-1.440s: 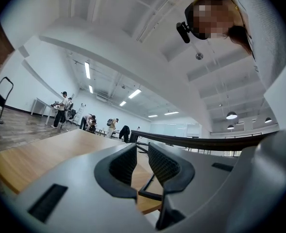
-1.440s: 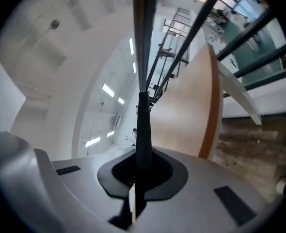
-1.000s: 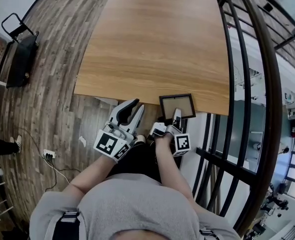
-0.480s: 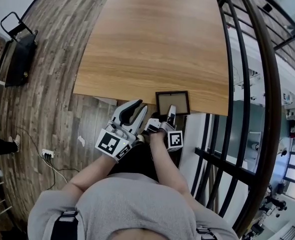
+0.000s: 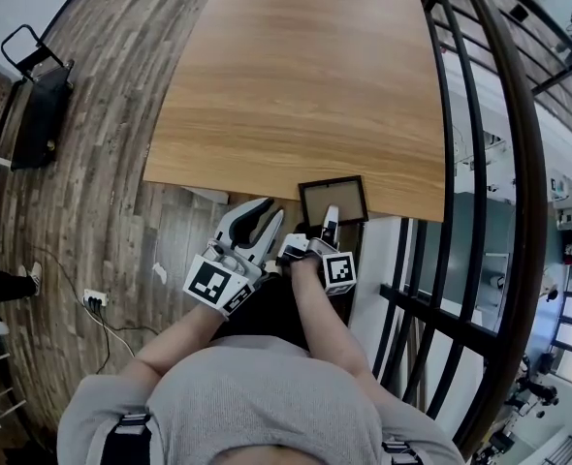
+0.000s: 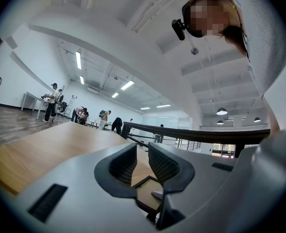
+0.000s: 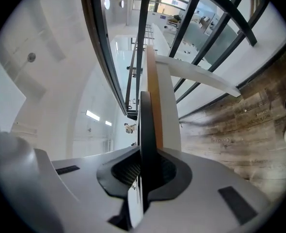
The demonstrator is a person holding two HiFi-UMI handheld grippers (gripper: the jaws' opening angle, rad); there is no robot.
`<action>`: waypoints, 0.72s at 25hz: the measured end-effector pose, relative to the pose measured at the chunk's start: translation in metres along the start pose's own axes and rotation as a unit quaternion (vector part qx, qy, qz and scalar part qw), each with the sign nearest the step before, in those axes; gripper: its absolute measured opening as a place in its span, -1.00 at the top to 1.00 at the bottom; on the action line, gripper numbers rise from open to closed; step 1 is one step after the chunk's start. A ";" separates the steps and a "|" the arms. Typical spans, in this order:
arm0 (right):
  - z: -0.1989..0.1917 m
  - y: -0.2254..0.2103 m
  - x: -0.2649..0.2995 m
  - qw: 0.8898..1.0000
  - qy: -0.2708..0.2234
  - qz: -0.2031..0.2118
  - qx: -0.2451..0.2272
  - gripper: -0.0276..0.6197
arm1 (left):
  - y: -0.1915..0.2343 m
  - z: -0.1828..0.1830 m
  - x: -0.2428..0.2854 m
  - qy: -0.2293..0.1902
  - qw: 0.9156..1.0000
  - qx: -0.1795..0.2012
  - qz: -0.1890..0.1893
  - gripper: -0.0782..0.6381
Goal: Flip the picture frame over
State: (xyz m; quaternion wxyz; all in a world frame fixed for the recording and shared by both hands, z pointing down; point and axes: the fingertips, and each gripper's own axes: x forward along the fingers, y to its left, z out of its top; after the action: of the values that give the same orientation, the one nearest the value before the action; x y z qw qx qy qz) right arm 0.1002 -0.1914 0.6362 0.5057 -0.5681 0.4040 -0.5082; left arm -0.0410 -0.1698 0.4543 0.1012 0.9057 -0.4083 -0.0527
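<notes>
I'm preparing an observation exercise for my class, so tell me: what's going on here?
A person is at a light wooden table, a handheld gripper in each hand. The right gripper is shut on the near side of a small dark-rimmed picture frame at the table's near edge. The left gripper is open and empty beside it. The frame looks roughly flat.

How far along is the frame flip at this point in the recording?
Done: the right gripper is shut on the near edge of the picture frame, which lies flat at the near edge of the table. In hand: that grip; the left gripper hovers open and empty alongside. Left: lifting the frame, turning it over and setting it down.
</notes>
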 end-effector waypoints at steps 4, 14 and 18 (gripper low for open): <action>-0.001 -0.002 0.002 1.000 0.019 -0.016 -0.011 0.82 | -0.002 0.000 0.001 0.002 1.000 -0.002 -0.003 0.56; -0.004 0.000 0.014 0.995 0.075 -0.059 -0.037 0.18 | -0.010 -0.001 0.002 0.005 1.000 -0.001 -0.006 0.56; -0.003 -0.002 0.017 0.992 0.094 -0.064 -0.049 0.09 | -0.013 -0.003 0.003 0.005 1.000 -0.001 -0.010 0.56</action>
State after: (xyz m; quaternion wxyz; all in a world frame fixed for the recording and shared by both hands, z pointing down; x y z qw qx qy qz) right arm 0.0994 -0.2086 0.6406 0.4038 -0.5667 0.4368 -0.5701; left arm -0.0288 -0.1632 0.4538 0.1040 0.9097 -0.3990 -0.0494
